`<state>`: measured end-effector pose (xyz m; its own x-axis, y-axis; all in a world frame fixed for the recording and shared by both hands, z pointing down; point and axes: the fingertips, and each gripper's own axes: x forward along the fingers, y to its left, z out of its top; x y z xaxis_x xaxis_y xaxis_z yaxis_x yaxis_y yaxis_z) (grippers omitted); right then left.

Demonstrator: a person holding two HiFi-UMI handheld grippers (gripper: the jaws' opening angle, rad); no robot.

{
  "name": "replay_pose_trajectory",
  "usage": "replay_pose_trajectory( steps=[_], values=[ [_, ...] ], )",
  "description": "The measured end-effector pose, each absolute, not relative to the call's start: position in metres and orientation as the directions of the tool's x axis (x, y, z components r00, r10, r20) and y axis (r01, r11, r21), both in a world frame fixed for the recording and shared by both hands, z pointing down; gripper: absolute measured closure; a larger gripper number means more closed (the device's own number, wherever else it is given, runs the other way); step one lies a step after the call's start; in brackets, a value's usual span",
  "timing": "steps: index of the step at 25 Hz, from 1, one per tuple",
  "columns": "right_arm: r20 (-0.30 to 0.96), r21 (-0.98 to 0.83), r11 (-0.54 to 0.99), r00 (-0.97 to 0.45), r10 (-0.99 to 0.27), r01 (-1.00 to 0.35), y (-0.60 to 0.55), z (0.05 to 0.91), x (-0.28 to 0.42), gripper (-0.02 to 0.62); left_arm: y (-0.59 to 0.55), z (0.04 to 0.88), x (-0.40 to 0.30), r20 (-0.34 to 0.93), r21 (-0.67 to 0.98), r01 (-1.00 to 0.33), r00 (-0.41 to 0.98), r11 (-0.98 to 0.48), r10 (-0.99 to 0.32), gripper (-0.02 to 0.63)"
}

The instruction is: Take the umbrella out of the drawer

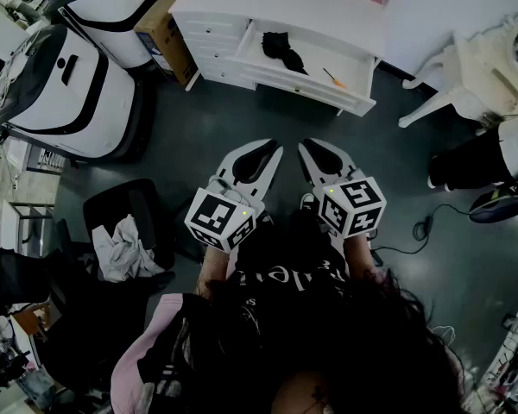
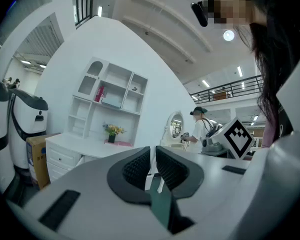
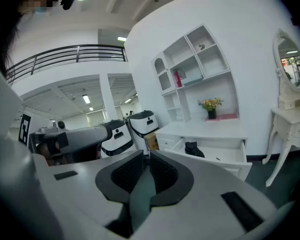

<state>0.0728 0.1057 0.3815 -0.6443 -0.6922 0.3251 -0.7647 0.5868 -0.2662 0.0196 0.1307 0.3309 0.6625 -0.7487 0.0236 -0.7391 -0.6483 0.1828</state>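
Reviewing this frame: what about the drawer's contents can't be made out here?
Umbrella: only a small dark shape in the head view and the right gripper view; its handle and strap are too small to tell.
Orange item beside it: head view, too small to identify.
Drawer: in the left gripper view it is hidden behind the body of the left gripper.

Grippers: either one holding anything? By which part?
Nothing held. Left gripper and right gripper are shut on nothing; the umbrella lies untouched in the open drawer.
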Motion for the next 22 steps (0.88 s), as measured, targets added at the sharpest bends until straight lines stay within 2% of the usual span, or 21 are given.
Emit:
replay_pose_trajectory(
  steps=[22],
  values=[
    [0.347, -0.333, 0.476, -0.575, -0.741, -0.814, 0.134, 0.405, 0.076, 0.525, 0.149, 0.352, 0.007, 0.064, 0.211, -0.708, 0.698, -0.674, -0.714, 0.561]
  ],
)
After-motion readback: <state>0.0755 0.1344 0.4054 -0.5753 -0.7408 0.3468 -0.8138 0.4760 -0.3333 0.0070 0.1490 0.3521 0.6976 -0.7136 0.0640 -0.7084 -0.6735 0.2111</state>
